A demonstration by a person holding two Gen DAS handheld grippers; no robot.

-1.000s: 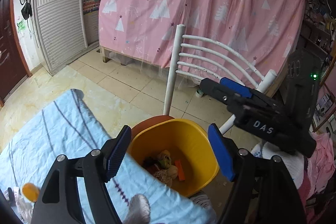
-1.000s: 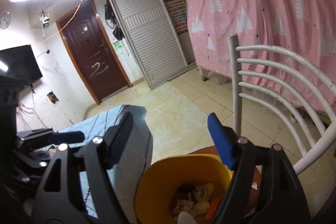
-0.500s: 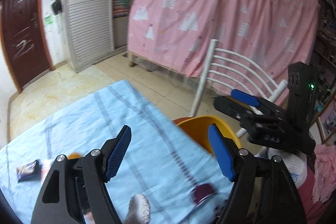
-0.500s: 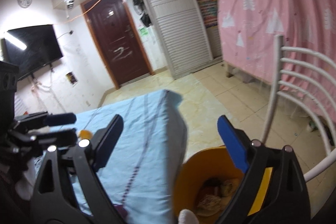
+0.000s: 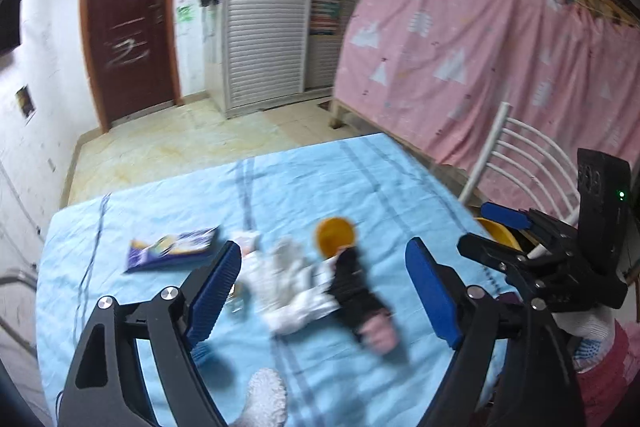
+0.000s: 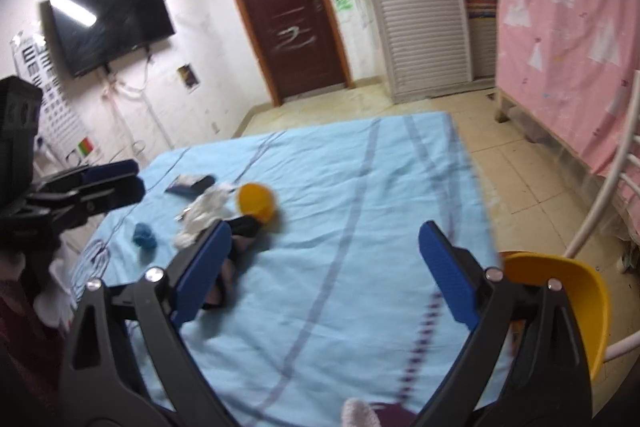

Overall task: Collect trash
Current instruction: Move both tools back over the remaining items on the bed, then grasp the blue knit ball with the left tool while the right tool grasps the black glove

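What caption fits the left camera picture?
Open left gripper hovers above crumpled white tissue on the blue striped tablecloth.

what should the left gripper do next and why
Probably ease the left gripper forward and down onto the white crumpled paper. Its jaws are open and empty, the paper lies between them on the blue cloth, and the yellow bin waits beside the table.

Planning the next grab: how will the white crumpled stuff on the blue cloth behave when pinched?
The white crumpled wad looks soft and wrinkled, so likely floppy and light. It may drag the black item touching it. Blur limits certainty.
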